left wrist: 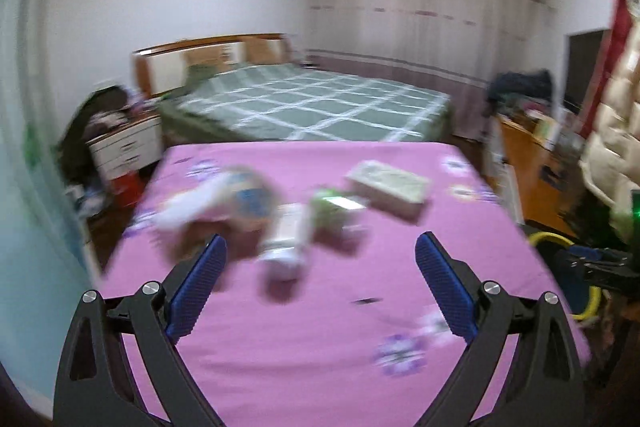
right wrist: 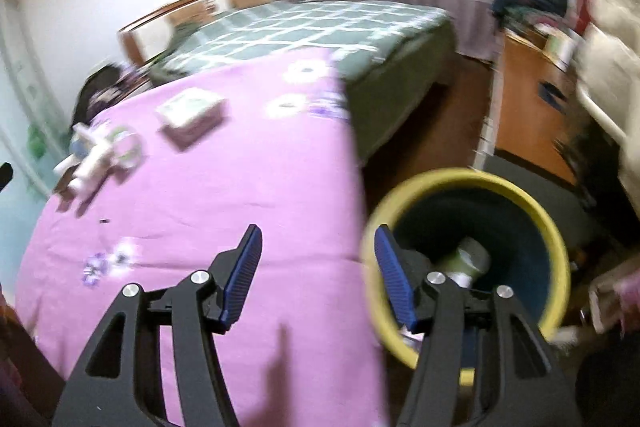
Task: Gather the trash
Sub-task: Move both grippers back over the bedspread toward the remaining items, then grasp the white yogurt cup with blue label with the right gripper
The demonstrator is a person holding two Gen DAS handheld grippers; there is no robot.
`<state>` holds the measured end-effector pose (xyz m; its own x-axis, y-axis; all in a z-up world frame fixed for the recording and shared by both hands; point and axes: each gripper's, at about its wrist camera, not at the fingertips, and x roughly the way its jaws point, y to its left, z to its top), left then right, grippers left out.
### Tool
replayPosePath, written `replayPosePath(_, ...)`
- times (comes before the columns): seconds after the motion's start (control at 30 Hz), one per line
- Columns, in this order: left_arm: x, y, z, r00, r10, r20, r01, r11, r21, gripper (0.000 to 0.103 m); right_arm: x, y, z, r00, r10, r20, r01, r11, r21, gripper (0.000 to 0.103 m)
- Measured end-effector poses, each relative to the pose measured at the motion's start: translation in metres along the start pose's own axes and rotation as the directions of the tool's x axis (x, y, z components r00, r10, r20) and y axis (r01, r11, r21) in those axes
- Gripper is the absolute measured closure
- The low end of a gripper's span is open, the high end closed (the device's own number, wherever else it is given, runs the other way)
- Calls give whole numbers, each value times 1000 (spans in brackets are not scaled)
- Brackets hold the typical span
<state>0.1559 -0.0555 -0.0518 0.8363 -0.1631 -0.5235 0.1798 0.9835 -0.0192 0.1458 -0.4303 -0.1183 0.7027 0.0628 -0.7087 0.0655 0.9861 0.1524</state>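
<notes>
The left gripper hangs over the pink-covered table with its jaws spread wide and nothing between them. Just ahead of it, slightly left, lies a blurred cluster of trash: a white bottle, a crumpled wrapper and a green packet. Farther off, ahead and right, sits a flat box. The right gripper is also open and empty, straddling the table's edge. Beside its right finger stands a yellow-rimmed bin with a greenish container inside. Beyond both is a green checked bed.
</notes>
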Motion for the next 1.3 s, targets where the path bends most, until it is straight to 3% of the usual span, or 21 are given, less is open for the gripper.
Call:
replayPosePath(0.17,-14,71,-16,990,138,6,-137,988,-70,9,21,84,31,993,116,-13,-117,984,-136,47)
replayPosePath(0.33,-25,113,-23,983,185,12,-182,975,-127,9,43,168,58,974,225,-31,-225,941,-254,47)
replayPosePath(0.5,-25,130,-26,979,205,16,-201,971,-128,9,77,243,77,935,338,-105,-354,887,-297,47)
replayPosePath(0.73,-19,131,-27,978,210,-7,-209,969,-130,9,111,303,103,920,373,-122,-392,853,-344,44)
replayPosePath(0.8,-16,132,-25,979,206,-13,-205,969,-135,9,118,312,108,924,364,-119,-382,848,-367,37)
replayPosePath(1.03,-7,134,-28,979,202,-32,-204,969,-138,9,140,338,128,922,367,-123,-385,836,-391,37)
replayPosePath(1.13,-5,133,-29,979,198,-38,-201,970,-135,9,155,348,134,919,355,-172,-395,835,-383,38)
replayPosePath(1.23,-5,129,-29,980,196,-34,-198,972,-127,9,173,354,138,904,351,-243,-420,832,-361,51)
replayPosePath(1.3,-5,128,-29,980,196,-35,-199,972,-124,9,176,352,137,892,360,-275,-441,825,-352,76)
